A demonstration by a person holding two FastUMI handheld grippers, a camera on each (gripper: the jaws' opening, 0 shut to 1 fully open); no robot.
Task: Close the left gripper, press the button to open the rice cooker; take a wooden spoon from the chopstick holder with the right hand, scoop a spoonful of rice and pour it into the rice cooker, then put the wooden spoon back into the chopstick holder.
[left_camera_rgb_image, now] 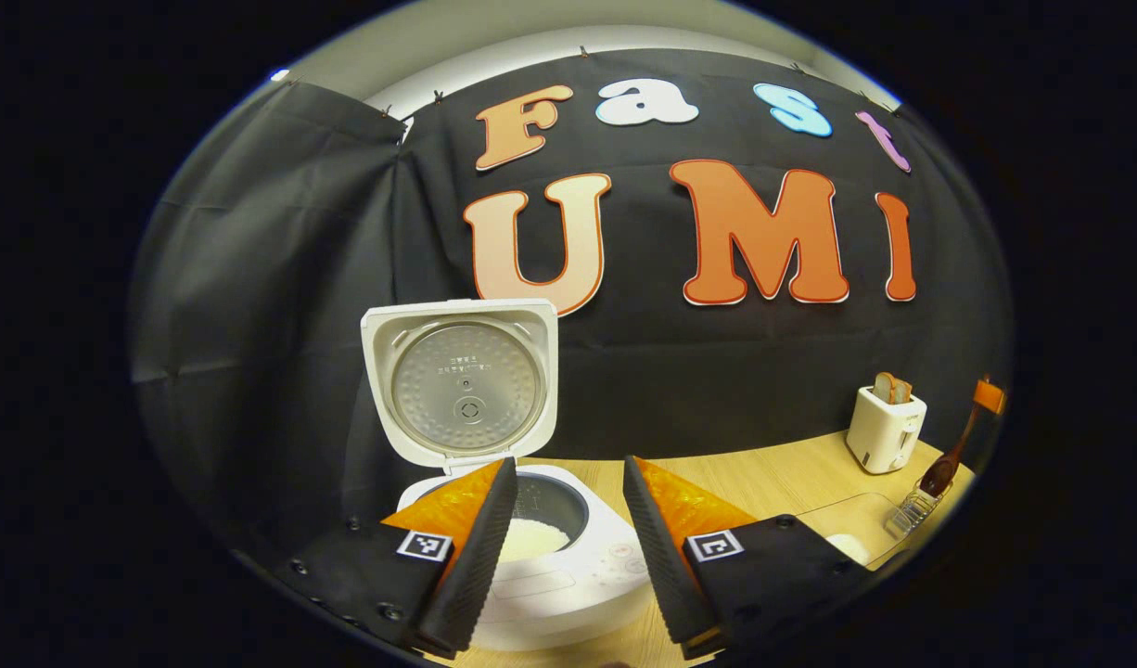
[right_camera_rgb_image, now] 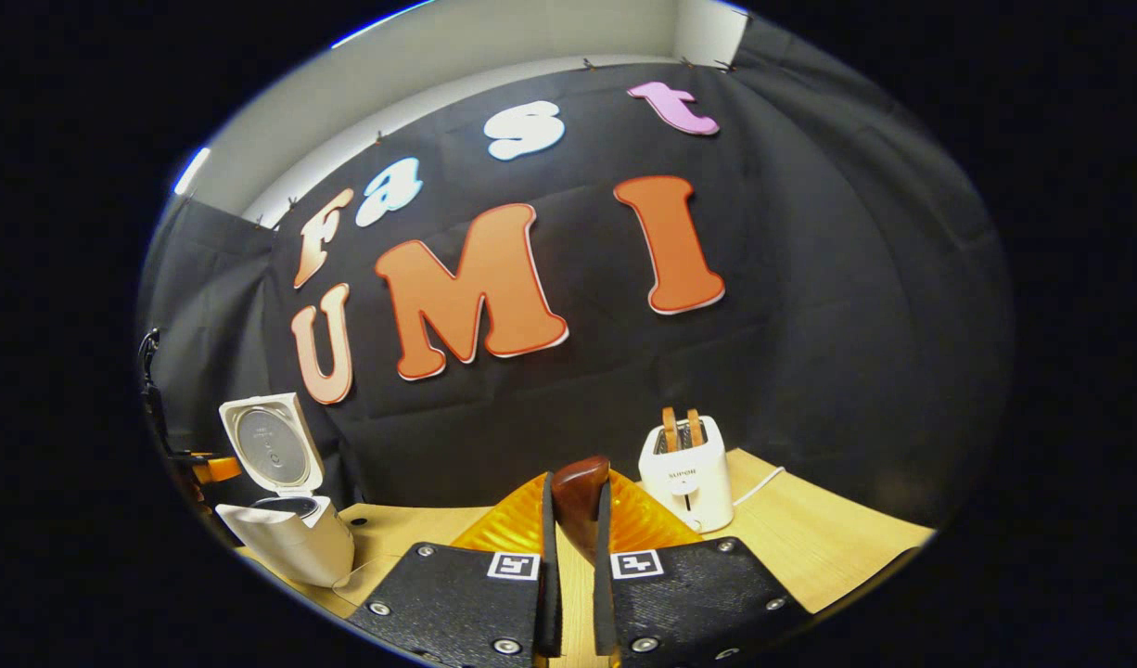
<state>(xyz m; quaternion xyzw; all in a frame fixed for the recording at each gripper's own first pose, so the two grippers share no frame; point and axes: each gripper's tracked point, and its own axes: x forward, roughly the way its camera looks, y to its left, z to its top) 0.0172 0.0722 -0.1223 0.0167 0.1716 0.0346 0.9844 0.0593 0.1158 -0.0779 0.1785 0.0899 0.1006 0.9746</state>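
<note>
L gripper view: left gripper low centre, jaws spread wide, nothing between them. Rice cooker sits right behind/under the fingers, lid up at frame centre-left, white rice in the pot seen through the gap. Far lower right: wooden spoon standing in the chopstick holder, w/ the right gripper's tip at its handle top. Toaster just left of it, on the table.

R gripper view: right gripper bottom centre, clenched on the spoon handle, whose end pokes up between the fingers. Cooker lower left, toaster right of centre.
</note>
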